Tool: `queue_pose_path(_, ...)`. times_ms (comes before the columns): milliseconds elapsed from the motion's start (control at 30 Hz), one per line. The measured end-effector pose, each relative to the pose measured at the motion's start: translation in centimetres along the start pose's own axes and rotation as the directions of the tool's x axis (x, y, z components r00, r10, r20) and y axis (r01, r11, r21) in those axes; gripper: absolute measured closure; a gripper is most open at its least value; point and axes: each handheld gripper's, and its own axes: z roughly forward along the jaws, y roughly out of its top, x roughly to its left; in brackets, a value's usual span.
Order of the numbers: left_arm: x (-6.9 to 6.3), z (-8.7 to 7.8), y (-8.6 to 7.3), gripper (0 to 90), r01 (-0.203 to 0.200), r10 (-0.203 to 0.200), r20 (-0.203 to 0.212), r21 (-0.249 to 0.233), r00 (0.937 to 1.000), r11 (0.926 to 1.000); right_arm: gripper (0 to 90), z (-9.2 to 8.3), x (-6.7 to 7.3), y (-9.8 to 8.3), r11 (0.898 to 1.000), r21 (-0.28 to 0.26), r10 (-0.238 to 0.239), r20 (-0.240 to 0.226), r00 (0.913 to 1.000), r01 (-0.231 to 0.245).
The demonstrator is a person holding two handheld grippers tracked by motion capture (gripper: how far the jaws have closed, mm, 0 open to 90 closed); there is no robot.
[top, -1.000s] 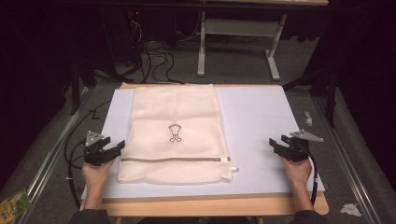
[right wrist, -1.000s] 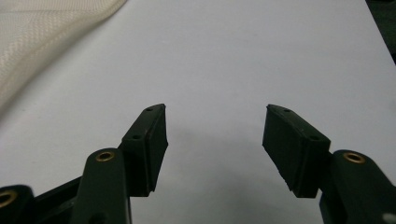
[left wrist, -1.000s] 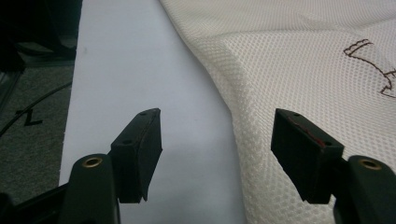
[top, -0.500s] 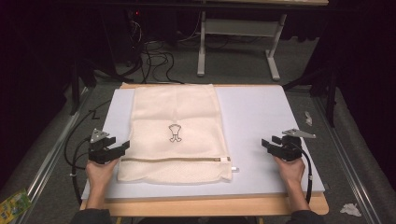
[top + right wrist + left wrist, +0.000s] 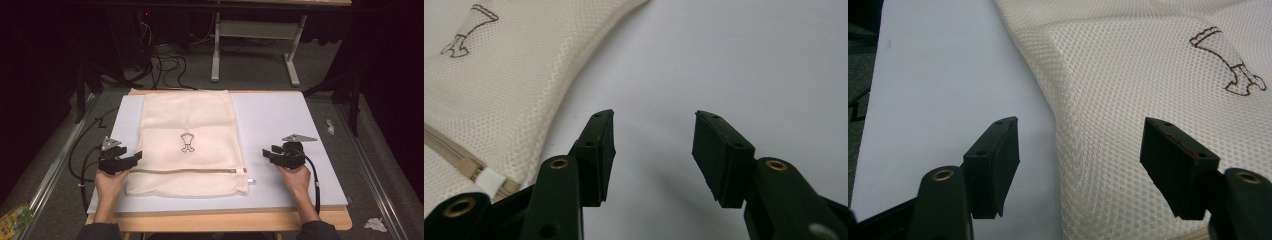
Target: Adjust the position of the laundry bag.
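Observation:
A cream mesh bag (image 5: 187,140) with a small dark printed figure (image 5: 187,142) lies flat on the pale mat (image 5: 280,120). Its zipper runs along the near end, with a white pull tab (image 5: 241,172) at the right. My left gripper (image 5: 131,159) is open at the bag's near left edge; in the left gripper view (image 5: 1079,167) the mesh bag (image 5: 1148,75) edge lies under the gap between the jaws. My right gripper (image 5: 266,154) is open over bare mat just right of the zipper end; its jaws have just been closing, with nothing between them (image 5: 654,150). The white pull tab (image 5: 491,181) sits at that view's lower left.
The mat rests on a wooden table whose front edge (image 5: 215,220) shows near the person. Behind the table stand a desk frame (image 5: 255,45) and loose cables (image 5: 165,60) on the floor. Metal rails (image 5: 55,170) run along both sides. Crumpled paper (image 5: 375,224) lies at the right.
My right gripper has moved left across the mat toward the bag's zipper end, and its jaws have narrowed. The left gripper has edged slightly toward the bag.

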Motion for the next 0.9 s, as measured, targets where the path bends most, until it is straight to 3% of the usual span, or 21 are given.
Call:
queue_pose_path(33,0.0,0.0,0.1,32.4,0.004,-0.004,0.0,0.002,1.0,1.0,52.5,0.5,0.7,0.3,1.0,0.009,-0.01,-0.013,0.9999,0.011)
queue_pose_path(300,-0.3,0.5,0.2,32.4,0.012,-0.012,0.0,0.037,0.9999,0.9992,52.5,1.6,2.7,1.1,0.999,0.03,-0.035,-0.049,0.9982,0.037)
queue_pose_path(333,-0.4,0.6,0.2,32.5,0.008,-0.008,0.001,0.046,1.0,0.9989,52.5,2.0,3.2,1.2,0.998,0.05,-0.037,-0.062,0.9974,0.04)
queue_pose_path(900,-0.6,2.1,0.2,39.6,0.031,-0.031,0.0,0.096,0.9995,0.9949,51.7,5.0,5.7,2.3,0.99,0.127,-0.038,-0.136,0.9899,0.055)
